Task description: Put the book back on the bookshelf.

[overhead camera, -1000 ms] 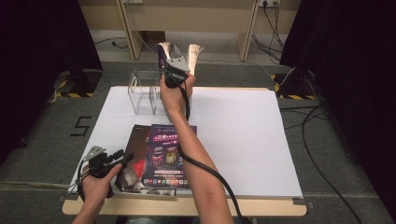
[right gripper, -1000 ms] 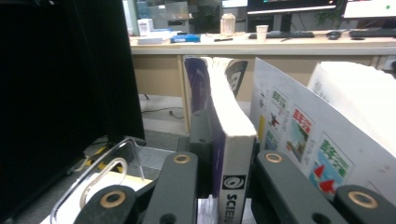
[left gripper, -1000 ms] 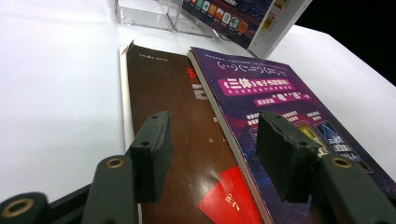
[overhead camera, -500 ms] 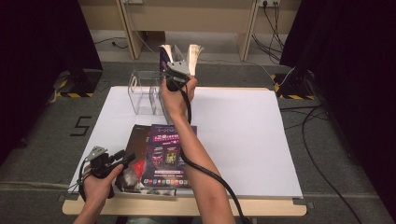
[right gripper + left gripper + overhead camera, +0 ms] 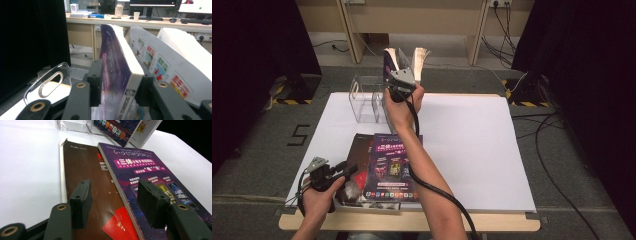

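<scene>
A purple-covered book (image 5: pixel 390 62) stands upright at the clear acrylic stand (image 5: pixel 364 102) on the table's far side, with white pages (image 5: pixel 419 55) fanned out to its right. My right gripper (image 5: pixel 404 65) reaches up around it. Its jaws have just been opening, and the purple book (image 5: pixel 112 70) stands loose between them at my right gripper (image 5: pixel 120 82). At the front left, my left gripper (image 5: pixel 347 172) is open just above a flat brown book (image 5: pixel 85 170) and a flat purple book (image 5: pixel 150 177). Nothing lies between the jaws of my left gripper (image 5: pixel 113 202).
The white table sheet (image 5: pixel 472 145) is bare on the right. The flat brown book (image 5: pixel 359 155) and purple book (image 5: pixel 392 167) lie near the front edge. Beyond the table are wooden desk legs (image 5: pixel 349 30), floor cables (image 5: pixel 547 125) and dark curtains on both sides.
The right gripper's jaws have spread apart around the upright purple book, which stays where it was. The left hand and the flat books have not moved.
</scene>
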